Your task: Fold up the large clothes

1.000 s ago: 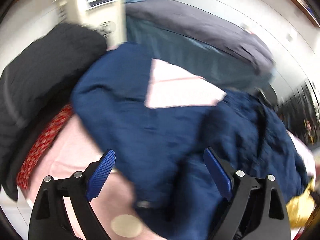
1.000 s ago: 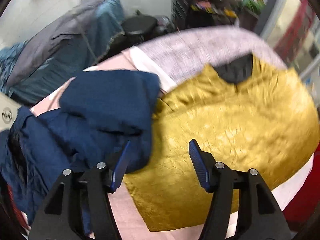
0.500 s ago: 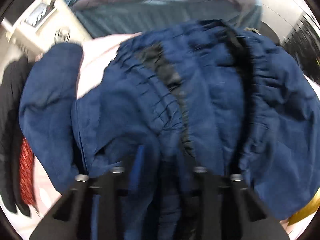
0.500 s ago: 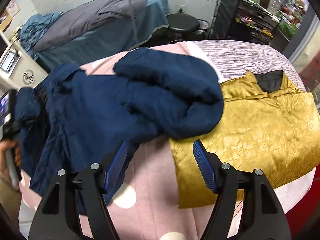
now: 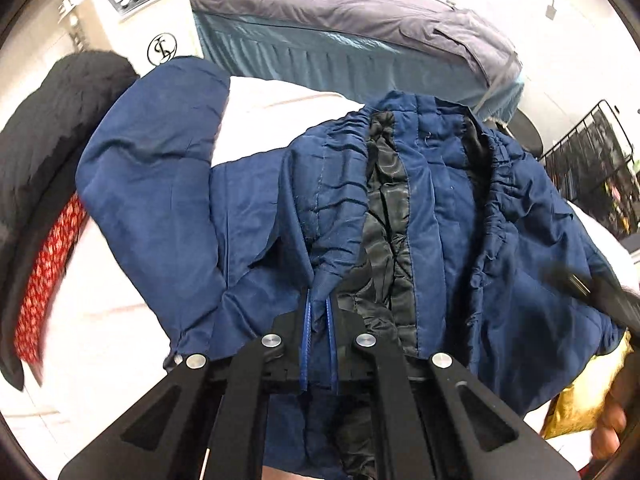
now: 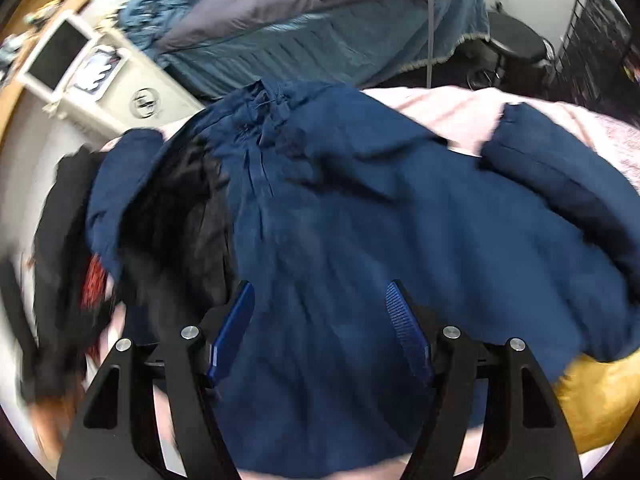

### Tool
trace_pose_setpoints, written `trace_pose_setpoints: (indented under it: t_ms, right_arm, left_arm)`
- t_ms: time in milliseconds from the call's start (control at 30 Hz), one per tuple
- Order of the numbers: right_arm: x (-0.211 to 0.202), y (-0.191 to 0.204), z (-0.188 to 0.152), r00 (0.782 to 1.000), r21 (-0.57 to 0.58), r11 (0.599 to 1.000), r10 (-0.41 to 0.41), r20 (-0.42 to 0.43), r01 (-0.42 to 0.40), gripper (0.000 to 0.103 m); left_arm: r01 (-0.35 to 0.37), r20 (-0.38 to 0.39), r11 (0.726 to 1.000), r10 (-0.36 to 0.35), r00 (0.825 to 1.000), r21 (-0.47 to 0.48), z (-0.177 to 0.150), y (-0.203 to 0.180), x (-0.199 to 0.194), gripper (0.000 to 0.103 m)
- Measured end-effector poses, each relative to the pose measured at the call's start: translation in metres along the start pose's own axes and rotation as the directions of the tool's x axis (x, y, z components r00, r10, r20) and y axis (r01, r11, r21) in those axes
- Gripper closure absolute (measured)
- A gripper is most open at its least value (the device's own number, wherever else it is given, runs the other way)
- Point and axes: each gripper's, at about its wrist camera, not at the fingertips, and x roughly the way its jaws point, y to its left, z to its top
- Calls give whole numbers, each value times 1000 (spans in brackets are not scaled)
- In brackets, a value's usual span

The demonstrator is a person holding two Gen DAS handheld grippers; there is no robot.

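- Two hand-held grippers on one navy jacket (image 5: pixel 440 216), which lies crumpled on the pink-covered bed (image 6: pixel 452 112), lining side partly up.
- Left hand-held gripper (image 5: pixel 318 344): pads pinched together on a fold of the jacket's front edge, right beside the black lining (image 5: pixel 384 216).
- Right hand-held gripper (image 6: pixel 320 332): jaws wide apart, hovering over the jacket's back panel, holding nothing (view is motion-blurred, so contact with the cloth is unclear).
- Risk 1: left grip takes only a thin fold of slick fabric. A hard pull could slip it out, or drag the whole jacket instead of spreading it.
- Risk 2: one sleeve (image 5: pixel 160 184) is flopped toward the black garment (image 5: pixel 52 120) on the jacket's left. Lifting now could snag or drag that pile and the red patterned cloth (image 5: pixel 48 264) with it.
- Risk 3: gold garment (image 6: pixel 600 396) sits just under the jacket's right hem. A right-side grab there may catch both layers.
- Room: bare pink cover shows beyond the jacket's far edge, between it and the blue-draped bed (image 5: pixel 340 56). That is the best open area to spread into.
- Left of the jacket is crowded with clothes; the white cabinet (image 5: pixel 132 12) stands behind them.
- Near side: bed edge is close under both grippers, so little slack toward the person.
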Motion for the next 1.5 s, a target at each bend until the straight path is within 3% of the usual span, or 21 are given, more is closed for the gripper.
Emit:
trace_pose_setpoints:
  t_ms: [100, 133, 200, 233, 267, 367, 533, 667, 933, 1067, 1267, 1367, 1500]
  right_arm:
    - [43, 13, 19, 999, 65, 998, -20, -48, 23, 34]
    - [58, 17, 22, 995, 55, 996, -72, -65, 76, 35]
    - [78, 17, 23, 976, 25, 977, -208, -59, 210, 47]
    - [82, 16, 23, 968, 14, 969, -247, -53, 248, 65]
    - [85, 12, 22, 962, 11, 963, -269, -51, 270, 76]
    - [74, -5, 19, 974, 31, 974, -223, -35, 224, 86]
    - [10, -19, 6, 985, -39, 986, -162, 65, 164, 88]
    - [-58, -42, -22, 980, -127, 980, -134, 148, 153, 88]
    - [-150, -119, -92, 970, -131, 972, -172, 170, 196, 88]
    - [-176, -145, -138, 973, -132, 971, -181, 140, 200, 88]
    - [-189, -173, -202, 973, -167, 959, -221, 62, 229, 88]
    - [-180, -186, -230, 970, -202, 950, -242, -3, 236, 88]
    - [-153, -204, -274, 952, -255, 936, -279, -126, 241, 88]
  left_arm:
    - [3, 5, 1000, -3, 1000, -11, -6, 3, -3, 97]
    - [4, 5, 1000, -4, 1000, -12, -8, 3, -4, 97]
    - [4, 5, 1000, -4, 1000, -13, -10, 4, -5, 97]
    - [5, 6, 1000, -5, 1000, -15, -12, 5, -7, 97]
    - [8, 6, 1000, -7, 1000, -19, -12, 7, -7, 97]
    - [11, -2, 1000, -11, 1000, -27, -16, 12, -7, 97]
    - [-10, 1, 1000, 10, 1000, 20, -22, 14, -15, 98]
    - [-17, 25, 999, 16, 1000, 42, -32, 23, -41, 98]
    - [-46, 23, 998, 45, 999, 48, -82, 54, -97, 99]
    - [-81, -7, 993, 81, 997, 81, -117, 62, -114, 99]
    - [-55, -64, 987, 65, 996, 153, -173, 71, -119, 99]
    - [46, -97, 976, -25, 995, 214, -212, 82, -111, 97]
    - [124, -210, 974, -83, 974, 190, -253, 106, -88, 96]
